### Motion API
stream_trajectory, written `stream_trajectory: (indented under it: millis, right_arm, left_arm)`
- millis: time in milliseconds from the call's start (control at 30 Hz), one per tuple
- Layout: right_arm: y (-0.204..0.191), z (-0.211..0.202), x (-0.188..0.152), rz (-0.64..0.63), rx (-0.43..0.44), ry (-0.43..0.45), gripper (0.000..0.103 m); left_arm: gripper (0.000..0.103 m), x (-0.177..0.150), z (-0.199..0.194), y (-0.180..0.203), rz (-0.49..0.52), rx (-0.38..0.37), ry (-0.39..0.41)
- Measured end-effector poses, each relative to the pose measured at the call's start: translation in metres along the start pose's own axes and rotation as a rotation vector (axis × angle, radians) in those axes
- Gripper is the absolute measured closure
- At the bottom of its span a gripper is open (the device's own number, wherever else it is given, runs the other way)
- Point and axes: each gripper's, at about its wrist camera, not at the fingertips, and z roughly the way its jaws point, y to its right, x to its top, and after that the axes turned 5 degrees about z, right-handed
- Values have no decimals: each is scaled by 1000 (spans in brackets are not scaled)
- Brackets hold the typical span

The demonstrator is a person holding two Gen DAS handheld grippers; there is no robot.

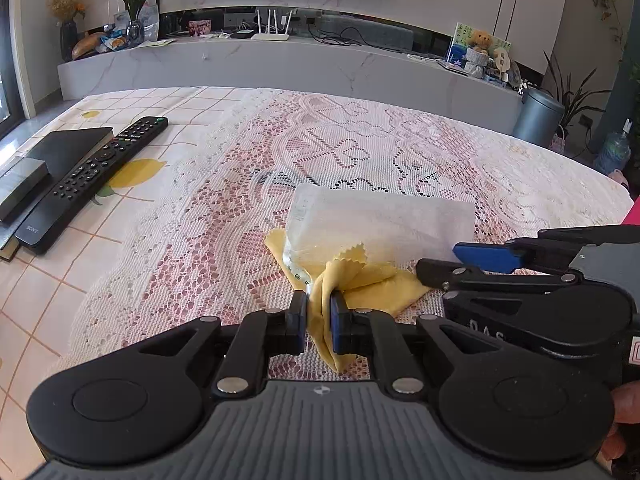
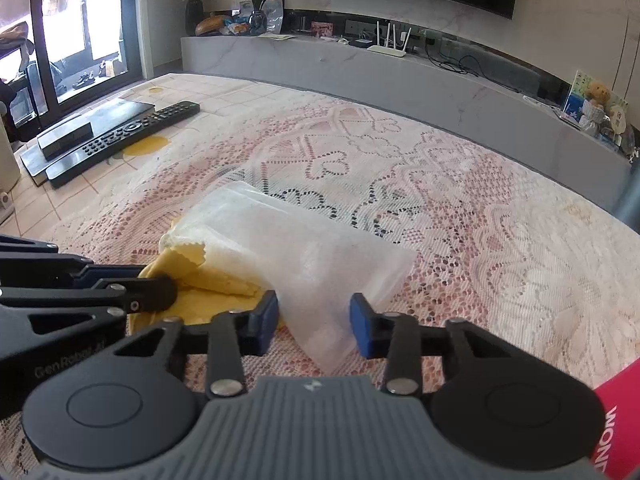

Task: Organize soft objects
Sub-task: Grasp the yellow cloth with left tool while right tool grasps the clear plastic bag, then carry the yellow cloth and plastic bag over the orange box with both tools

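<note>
A yellow cloth (image 1: 376,288) with a zigzag edge sticks out of the mouth of a translucent white plastic bag (image 1: 380,220) lying on the lace tablecloth (image 1: 240,200). My left gripper (image 1: 319,312) is shut on a bunched fold of the cloth. In the right wrist view the same cloth (image 2: 208,276) lies at the bag's (image 2: 304,248) left end, with the left gripper (image 2: 156,280) coming in from the left. My right gripper (image 2: 314,316) straddles the bag's near corner, jaws apart, the film uncrumpled between the blue pads. From the left wrist view, the right gripper (image 1: 460,260) reaches in from the right.
A black remote (image 1: 96,176) and a black box (image 1: 68,148) lie at the table's left on a lemon-print cloth. A marble TV console (image 1: 280,64) runs behind the table. A hand (image 1: 624,400) and a pink sleeve (image 2: 616,420) show at the right edges.
</note>
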Motion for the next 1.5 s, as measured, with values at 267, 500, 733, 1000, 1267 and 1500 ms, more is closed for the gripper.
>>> stream_trajectory:
  millis: [267,500,733,1000,1267,1500]
  right_arm:
    - [2,-13,6,19,-30,7,103]
    - [-1,-59,-4,87,-24,53,103]
    - [0,-102,-27,197,6,65,103]
    - [8,-151,-50,368,40,85,103]
    - [15,-190,-64,444,46,104,103]
    - [25,-239,-74,469,10,196,103]
  left_arm:
    - [90,1,-5,-1,-20,15,3]
    - [90,4,-27,-3,-68,-10,35]
    - [90,2,-60,-3,-100,-33,26]
    - [90,-9,-106,4,-90,-93,116]
    - [90,-19,-142,14,-63,-105,156]
    - [90,-32,-161,34,46,-138,172]
